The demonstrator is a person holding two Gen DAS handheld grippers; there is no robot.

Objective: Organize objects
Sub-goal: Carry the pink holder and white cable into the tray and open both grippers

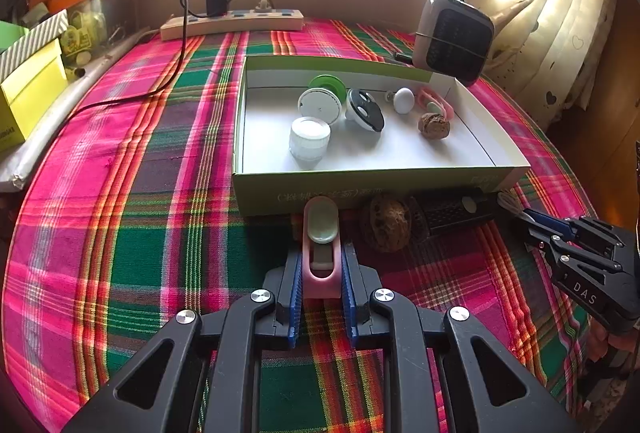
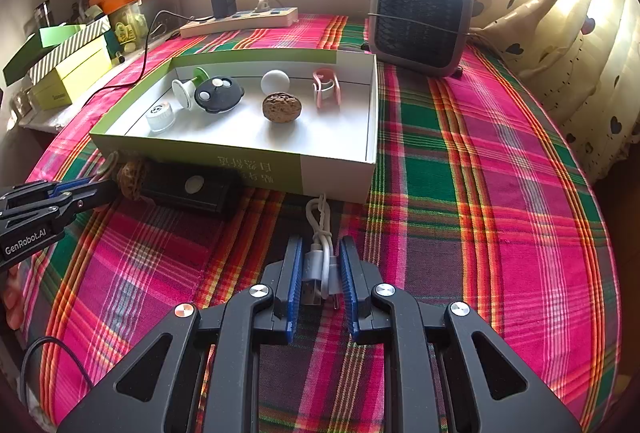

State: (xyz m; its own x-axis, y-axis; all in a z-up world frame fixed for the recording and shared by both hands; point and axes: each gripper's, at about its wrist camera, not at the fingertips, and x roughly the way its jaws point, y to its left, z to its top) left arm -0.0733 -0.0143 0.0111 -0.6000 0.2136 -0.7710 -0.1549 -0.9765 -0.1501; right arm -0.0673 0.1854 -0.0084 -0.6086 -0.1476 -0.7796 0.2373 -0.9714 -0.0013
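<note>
**Both jaws clenched on small items in front of the box**

Blue-padded fingers [image 1: 297,297] of the left gripper [image 1: 321,273] sit closest to the lens in the left wrist view, jaws clenched on a pink clip [image 1: 321,257] with a pale green insert, its far end touching the front wall of the shallow cardboard box [image 1: 360,189]. Just beside the clip, against that same wall, lie a brown walnut [image 1: 386,223] and a black rectangular device [image 1: 452,211] with a round white button.

From the right wrist view, the right gripper [image 2: 321,269] has its jaws clenched on a bundled white USB cable [image 2: 320,253]; the metal plug shows between the pads and the cable's loop reaches toward the box's front wall [image 2: 336,177].

Inside the box lie a white ribbed cap [image 1: 310,141], a white and green spool [image 1: 322,99], a black round piece with white dots [image 1: 366,109], a white knob [image 1: 403,100], a second pink clip [image 1: 436,103] and a second walnut [image 1: 434,126], all well apart from the front wall.

The counter wears a pink, green and orange plaid cloth [image 2: 500,173]. A small grey heater [image 2: 420,19] stands beyond the box's right corner, and a power strip [image 2: 240,21] with a black charger [image 2: 223,1] plugged in lies along the back wall. Yellow and green boxes [image 2: 68,73] are stacked at the left, and cream curtains [image 2: 568,33] hang at the right.
</note>
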